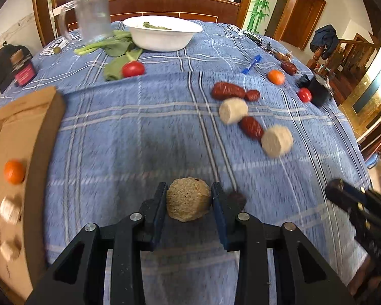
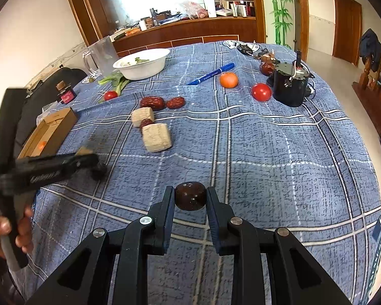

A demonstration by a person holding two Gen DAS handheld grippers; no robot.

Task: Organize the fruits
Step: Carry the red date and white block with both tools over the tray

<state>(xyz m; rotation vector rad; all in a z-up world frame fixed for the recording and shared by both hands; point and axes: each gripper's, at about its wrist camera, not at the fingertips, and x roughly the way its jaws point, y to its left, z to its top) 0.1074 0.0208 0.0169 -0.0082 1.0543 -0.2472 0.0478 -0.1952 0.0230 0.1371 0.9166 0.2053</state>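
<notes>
My left gripper (image 1: 189, 194) is shut on a tan fibrous block (image 1: 188, 198) above the blue plaid cloth. My right gripper (image 2: 190, 194) is shut on a dark red date (image 2: 190, 195). A cardboard box (image 1: 15, 152) at the left holds an orange (image 1: 14, 171) and pale blocks (image 1: 10, 209). On the cloth lie several red dates (image 1: 227, 90), two tan blocks (image 1: 233, 110), an orange (image 1: 276, 77) and tomatoes (image 1: 132, 69). The left gripper also shows in the right wrist view (image 2: 89, 161), the right gripper in the left wrist view (image 1: 343, 193).
A white bowl (image 1: 162, 40) with greens, leafy greens (image 1: 114, 48) and a clear jug (image 1: 91, 17) stand at the far side. A blue pen (image 2: 210, 74), a black motor (image 2: 289, 84) and keys (image 2: 246, 49) lie at the far right. A small jar (image 1: 22, 68) stands far left.
</notes>
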